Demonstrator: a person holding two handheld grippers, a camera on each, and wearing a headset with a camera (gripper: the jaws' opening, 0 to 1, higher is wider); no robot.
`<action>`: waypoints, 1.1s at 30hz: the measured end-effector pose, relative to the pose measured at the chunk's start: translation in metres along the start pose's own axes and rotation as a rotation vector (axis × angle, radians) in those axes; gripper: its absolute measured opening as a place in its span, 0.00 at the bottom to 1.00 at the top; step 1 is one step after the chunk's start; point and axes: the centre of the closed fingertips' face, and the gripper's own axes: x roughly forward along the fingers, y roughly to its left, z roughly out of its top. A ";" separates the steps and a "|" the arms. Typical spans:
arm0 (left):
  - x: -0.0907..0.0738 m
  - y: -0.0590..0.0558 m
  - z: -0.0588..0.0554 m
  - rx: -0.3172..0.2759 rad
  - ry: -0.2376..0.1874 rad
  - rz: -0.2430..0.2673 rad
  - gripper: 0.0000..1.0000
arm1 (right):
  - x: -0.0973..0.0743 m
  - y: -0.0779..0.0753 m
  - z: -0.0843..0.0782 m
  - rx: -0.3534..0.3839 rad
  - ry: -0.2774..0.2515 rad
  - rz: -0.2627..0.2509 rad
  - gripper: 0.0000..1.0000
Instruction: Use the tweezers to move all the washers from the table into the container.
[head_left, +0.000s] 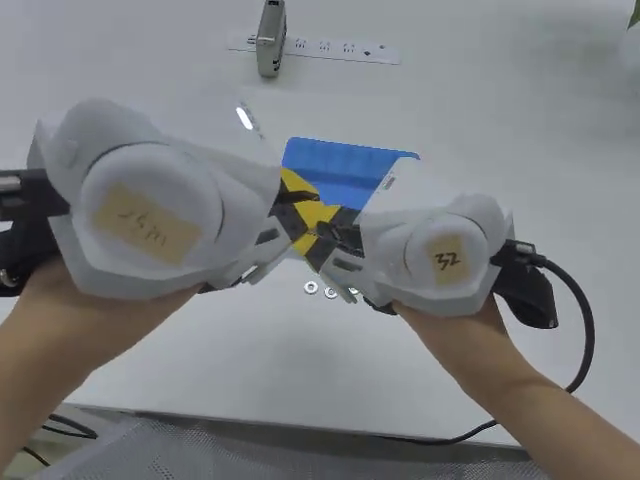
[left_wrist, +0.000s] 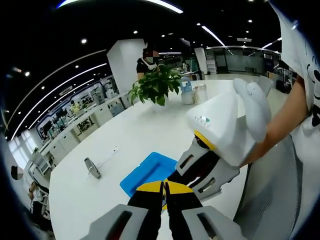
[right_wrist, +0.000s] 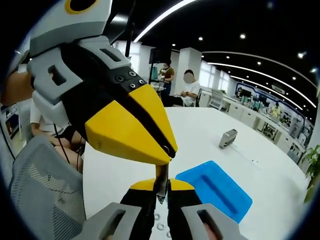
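Observation:
My two grippers meet tip to tip above the white table (head_left: 500, 110). The right gripper (right_wrist: 161, 192) is shut on thin metal tweezers (right_wrist: 160, 184), which stand upright between its yellow jaws. The left gripper (left_wrist: 164, 189) comes in from above in the right gripper view, its yellow jaws closed on the tweezers' upper end. A few small washers (head_left: 330, 291) lie on the table just below the jaws, and show under the right gripper as washers (right_wrist: 160, 224). The blue container (head_left: 350, 166) lies flat right behind the grippers, seen again as the container (left_wrist: 147, 172) and the container (right_wrist: 215, 192).
A white power strip (head_left: 330, 47) and a small metal device (head_left: 270, 38) lie at the table's far side. A potted plant (left_wrist: 155, 85) stands further off. A mesh chair (right_wrist: 40, 195) is at the near edge. People sit in the background.

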 end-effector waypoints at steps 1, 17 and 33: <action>0.000 0.001 0.001 -0.026 -0.006 0.012 0.00 | 0.000 0.000 0.000 -0.003 0.002 -0.002 0.04; -0.005 0.003 -0.008 -0.188 0.008 0.027 0.04 | -0.001 0.009 -0.003 -0.032 0.008 0.007 0.03; -0.006 -0.004 -0.015 -0.264 0.050 0.008 0.00 | 0.000 0.008 -0.004 -0.038 0.009 0.002 0.03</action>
